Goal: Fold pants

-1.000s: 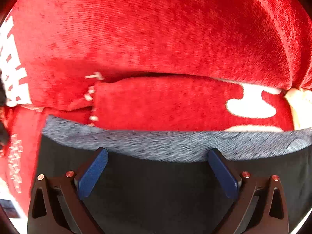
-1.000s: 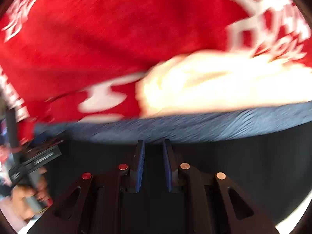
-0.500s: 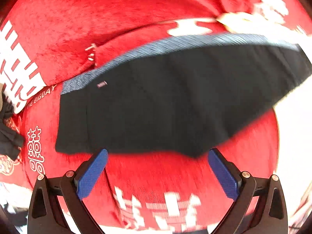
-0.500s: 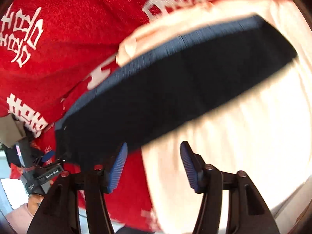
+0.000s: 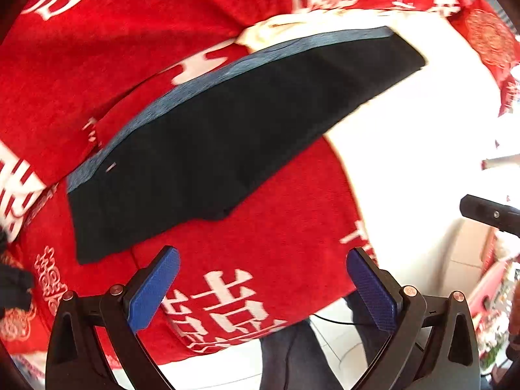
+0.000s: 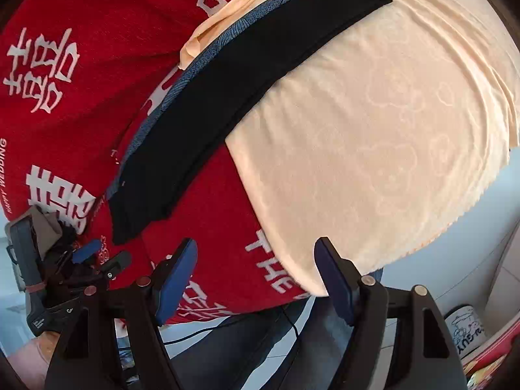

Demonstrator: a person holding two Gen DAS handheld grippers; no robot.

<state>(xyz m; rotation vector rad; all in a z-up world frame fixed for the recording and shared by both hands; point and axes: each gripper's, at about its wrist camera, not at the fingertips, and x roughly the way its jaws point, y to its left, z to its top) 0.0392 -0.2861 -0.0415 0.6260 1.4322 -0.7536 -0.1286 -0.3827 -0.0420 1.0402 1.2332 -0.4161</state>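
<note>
Currently: red cloth [image 5: 123, 48] with white characters, left; folded black pants [image 5: 208, 149] with blue-grey waistband [image 5: 182, 97] lying flat across it, their far end on the cream towel [image 6: 373, 130], right. Left gripper [image 5: 260, 279]: jaws wide apart, nothing between. Right gripper [image 6: 256, 273]: jaws opening, nothing between, clear of pants.

surface: red cloth [image 5: 266, 253] with white signs, fills the left and middle of both views | right side: soft cream cloth [image 6: 373, 130] with faint cloud shapes | floor: pale tiles [image 6: 455, 260] at the bottom right | cup [image 6: 464, 328] with drawings, lower right | light: bright day
</note>
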